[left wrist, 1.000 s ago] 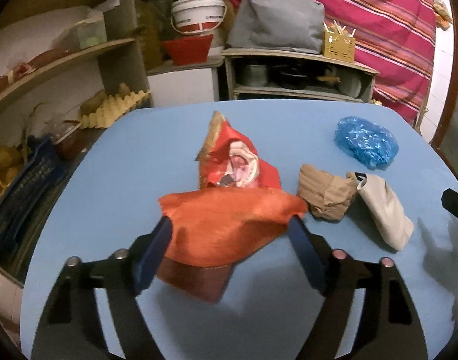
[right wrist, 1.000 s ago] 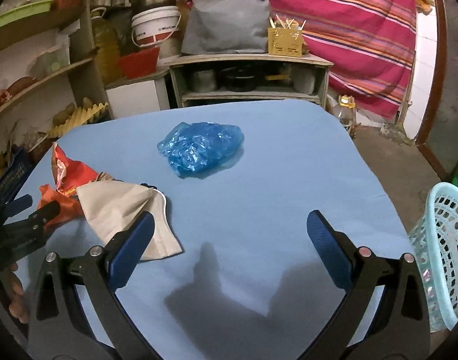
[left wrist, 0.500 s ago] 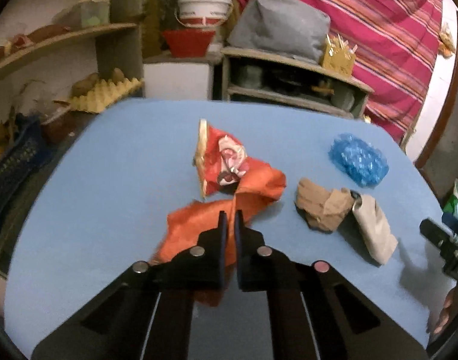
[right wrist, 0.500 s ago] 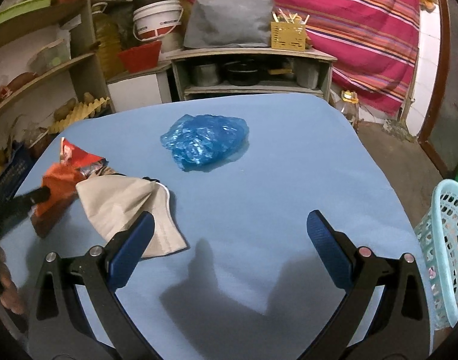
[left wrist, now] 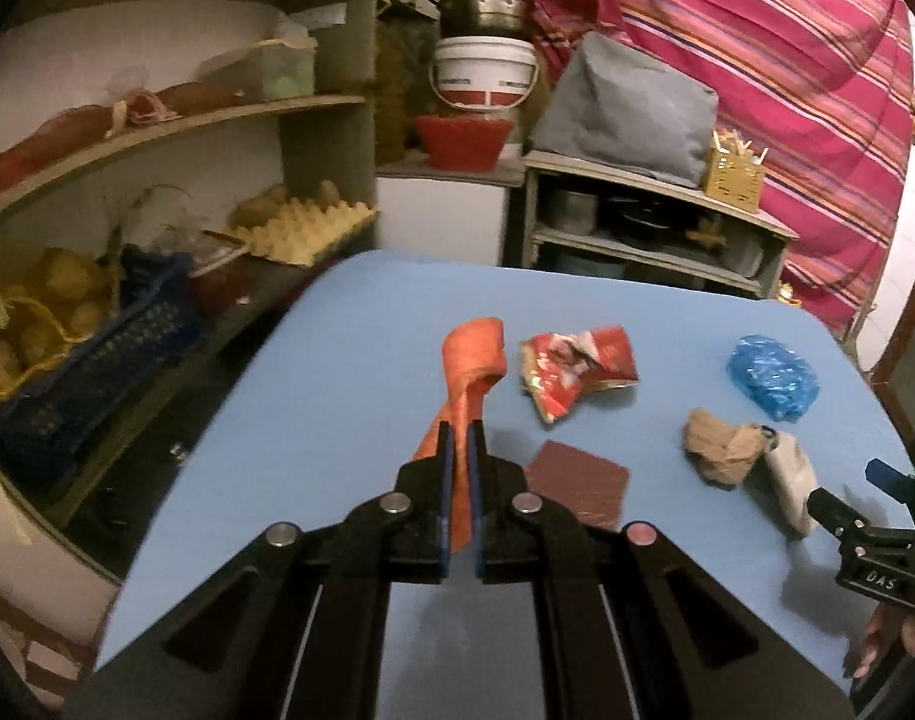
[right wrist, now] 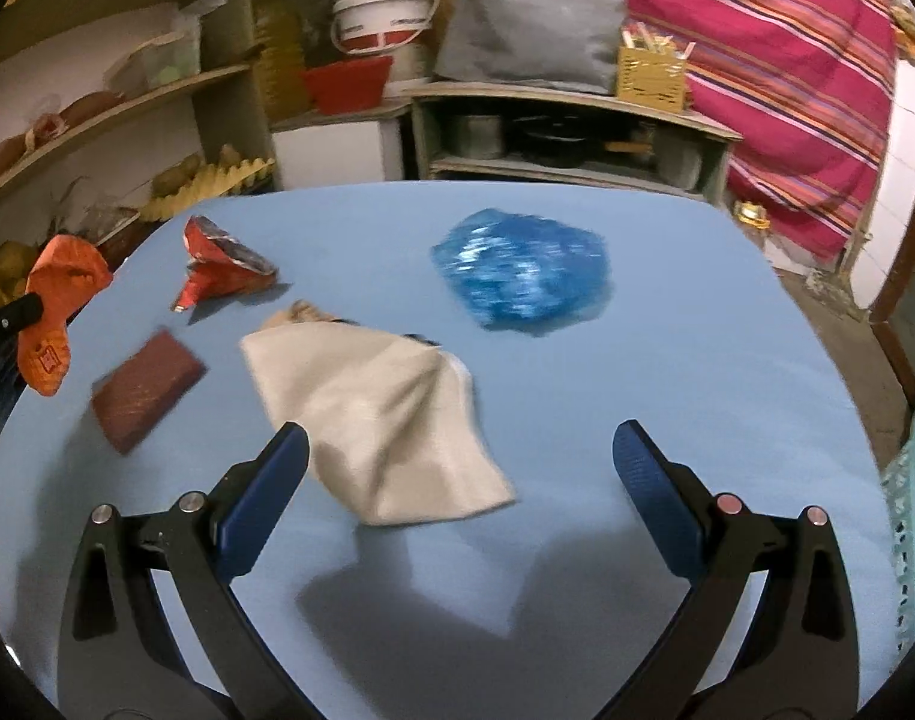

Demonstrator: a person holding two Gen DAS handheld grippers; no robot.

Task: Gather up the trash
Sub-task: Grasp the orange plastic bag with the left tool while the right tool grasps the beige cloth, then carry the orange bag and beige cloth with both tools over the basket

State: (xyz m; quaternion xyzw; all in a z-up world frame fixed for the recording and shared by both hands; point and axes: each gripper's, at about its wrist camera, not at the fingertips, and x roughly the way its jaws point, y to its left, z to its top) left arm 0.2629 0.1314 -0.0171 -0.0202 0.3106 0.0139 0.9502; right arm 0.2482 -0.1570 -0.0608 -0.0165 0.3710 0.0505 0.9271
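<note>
My left gripper (left wrist: 457,438) is shut on an orange bag (left wrist: 469,372) and holds it lifted above the blue table (left wrist: 349,360); it shows at far left in the right wrist view (right wrist: 55,306). A red snack wrapper (left wrist: 571,366), a dark red card (left wrist: 577,489), a brown crumpled paper (left wrist: 718,447), a beige bag (right wrist: 385,414) and a blue plastic bag (right wrist: 523,273) lie on the table. My right gripper (right wrist: 457,468) is open and empty, just in front of the beige bag.
A light blue basket (right wrist: 913,516) stands off the table's right edge. Shelves with an egg tray (left wrist: 301,228) and a dark crate (left wrist: 97,360) line the left. A low shelf with pots (left wrist: 649,222) stands behind the table.
My left gripper closed on the orange bag and lifted it, uncovering the dark red card. My right gripper moved forward and left toward the beige bag, still open.
</note>
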